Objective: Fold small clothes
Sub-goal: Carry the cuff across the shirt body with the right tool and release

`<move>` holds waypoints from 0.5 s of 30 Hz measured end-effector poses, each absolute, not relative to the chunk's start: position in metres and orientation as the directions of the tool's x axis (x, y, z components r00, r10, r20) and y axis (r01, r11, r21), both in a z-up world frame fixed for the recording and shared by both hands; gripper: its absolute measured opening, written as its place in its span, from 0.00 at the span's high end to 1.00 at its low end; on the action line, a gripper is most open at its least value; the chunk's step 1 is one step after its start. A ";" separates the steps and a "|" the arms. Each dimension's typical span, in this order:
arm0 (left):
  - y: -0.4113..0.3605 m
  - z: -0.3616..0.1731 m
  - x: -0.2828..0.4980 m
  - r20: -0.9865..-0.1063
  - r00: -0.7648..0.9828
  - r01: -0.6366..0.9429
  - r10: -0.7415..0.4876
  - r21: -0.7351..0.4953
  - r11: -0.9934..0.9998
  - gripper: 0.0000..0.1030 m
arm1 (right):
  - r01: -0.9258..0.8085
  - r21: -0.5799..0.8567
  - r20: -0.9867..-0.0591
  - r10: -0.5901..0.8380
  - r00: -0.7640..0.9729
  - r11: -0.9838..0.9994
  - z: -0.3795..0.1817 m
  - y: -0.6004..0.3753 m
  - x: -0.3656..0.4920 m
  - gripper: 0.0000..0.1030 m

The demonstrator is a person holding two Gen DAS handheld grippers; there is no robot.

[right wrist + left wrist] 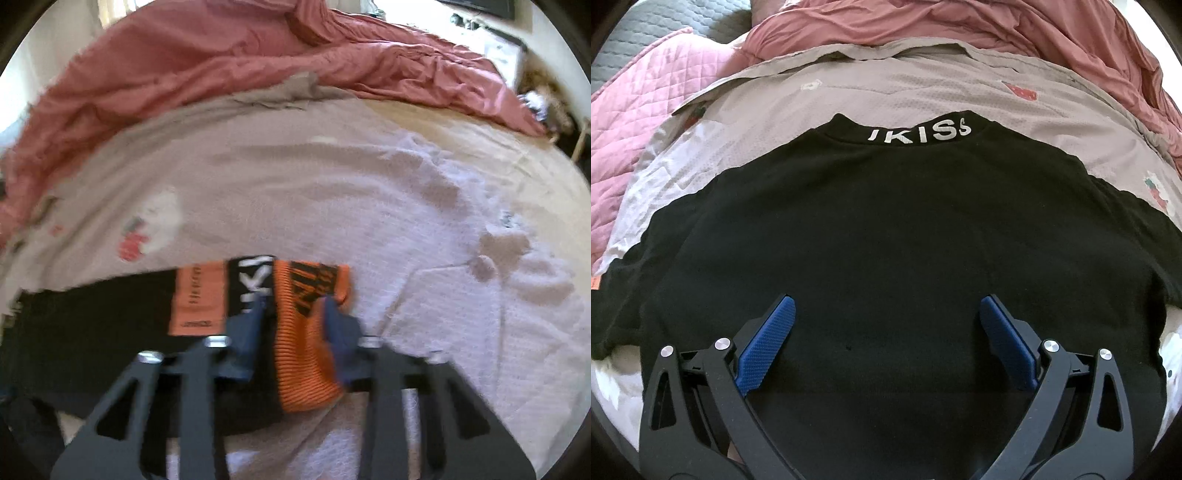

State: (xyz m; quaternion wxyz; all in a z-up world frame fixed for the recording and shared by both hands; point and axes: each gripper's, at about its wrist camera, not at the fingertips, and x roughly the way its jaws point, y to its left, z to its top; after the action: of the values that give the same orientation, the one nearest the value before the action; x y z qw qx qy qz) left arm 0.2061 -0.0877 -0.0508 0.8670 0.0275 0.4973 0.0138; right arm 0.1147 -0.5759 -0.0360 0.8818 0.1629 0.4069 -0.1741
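black shirt point(886, 240) lies flat on the bed sheet point(738, 122), collar away from me, white lettering point(919, 134) across the neckband. my left gripper point(886, 325) hovers over its lower middle; jaws stand wide apart, blue pads point(768, 347) clear of the cloth on either side, nothing between them.

right wrist view is blurred. my right gripper point(295, 314) sits at the shirt's edge, where the neckband and an orange ribbed piece with black marks point(306, 332) show. jaws drawn in close, with the orange fabric bunched between the pads; i read it as pinched there.

only the left view gives the whole shirt spread out and a quilted pink blanket point(624, 122) to one side. only the right view shows the orange parts, an orange label panel point(197, 299), and open sheet beyond the shirt. both show the rumpled pink duvet point(221, 62) at the far side of the bed.
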 end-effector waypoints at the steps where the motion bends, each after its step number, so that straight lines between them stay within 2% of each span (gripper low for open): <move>1: -0.087 -0.050 0.206 -0.860 0.508 0.003 0.052 0.063 0.998 0.09 | 0.426 0.139 -0.773 -0.171 0.611 0.894 -0.034 -0.573 0.114 0.88; 8: -0.083 -0.036 0.197 -0.842 0.539 0.003 0.034 0.042 0.999 0.09 | 0.332 0.236 -0.697 -0.079 0.712 0.913 0.000 -0.546 0.106 0.89; 15: -0.070 -0.020 0.186 -0.819 0.574 -0.020 0.020 0.010 1.000 0.09 | 0.154 0.276 -0.627 0.056 0.777 0.949 0.036 -0.472 0.121 0.89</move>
State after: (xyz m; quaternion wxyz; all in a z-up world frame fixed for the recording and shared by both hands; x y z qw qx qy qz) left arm 0.1864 -0.0704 -0.0196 0.8871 -0.0001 0.4615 0.0113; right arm 0.1211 -0.4720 0.0357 0.9294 0.1578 0.3327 -0.0262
